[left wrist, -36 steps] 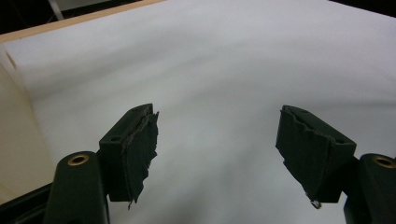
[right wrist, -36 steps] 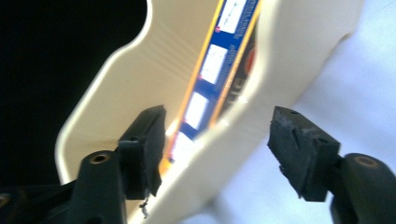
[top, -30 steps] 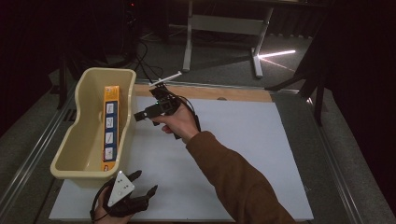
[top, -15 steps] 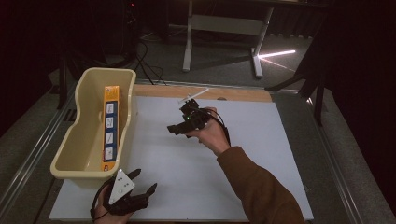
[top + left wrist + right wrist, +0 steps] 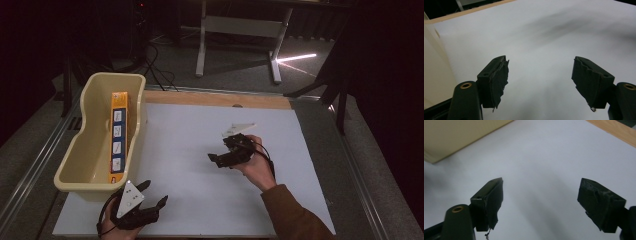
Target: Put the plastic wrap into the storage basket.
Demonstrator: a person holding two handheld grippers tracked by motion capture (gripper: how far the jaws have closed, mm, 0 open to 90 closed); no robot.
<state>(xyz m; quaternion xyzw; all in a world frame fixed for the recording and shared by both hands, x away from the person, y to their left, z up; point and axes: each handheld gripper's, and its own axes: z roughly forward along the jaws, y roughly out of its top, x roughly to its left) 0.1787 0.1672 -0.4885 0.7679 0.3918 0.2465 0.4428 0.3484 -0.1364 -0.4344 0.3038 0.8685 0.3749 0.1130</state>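
High view: my left gripper and right gripper, fingers wide, empty, apparently just above the white tabletop; tub left.

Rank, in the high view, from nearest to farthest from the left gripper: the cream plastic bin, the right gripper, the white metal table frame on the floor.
1. Cream plastic bin: beside the left gripper, just up-left.
2. Right gripper: mid-table, to the right.
3. White metal table frame: on the floor beyond the table.
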